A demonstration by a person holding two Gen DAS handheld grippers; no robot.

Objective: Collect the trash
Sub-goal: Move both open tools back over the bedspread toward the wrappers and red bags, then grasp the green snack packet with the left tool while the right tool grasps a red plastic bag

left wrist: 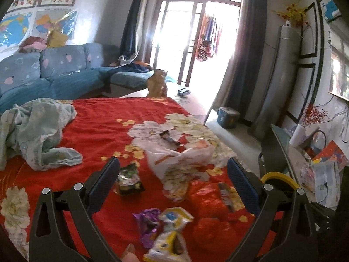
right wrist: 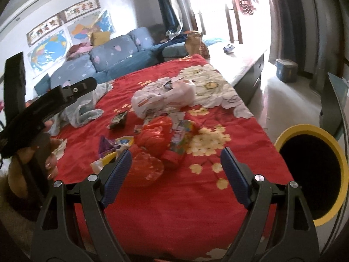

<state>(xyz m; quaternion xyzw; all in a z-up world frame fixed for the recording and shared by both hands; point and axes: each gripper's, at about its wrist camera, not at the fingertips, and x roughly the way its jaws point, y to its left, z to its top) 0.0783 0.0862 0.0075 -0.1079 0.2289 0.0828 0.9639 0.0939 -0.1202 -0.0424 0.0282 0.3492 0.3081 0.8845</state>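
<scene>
Both grippers, left gripper [left wrist: 173, 171] and right gripper [right wrist: 175, 162], are hovering apart and empty over wrappers [left wrist: 168, 232]; next, I judge, closing on one for the bin [right wrist: 310, 174].

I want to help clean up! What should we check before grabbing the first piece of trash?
1. Left gripper open and empty: ok.
2. Right gripper open and empty: ok.
3. Trash in view on the red cloth: ok; the purple wrapper, dark packet and red bags lie loose.
4. Bin open and close by: ok; its yellow-rimmed mouth faces the cloth's right edge.
5. Bin has room: cannot tell, the inside is dark.
6. Nothing lying over the nearest trash: ok.
</scene>
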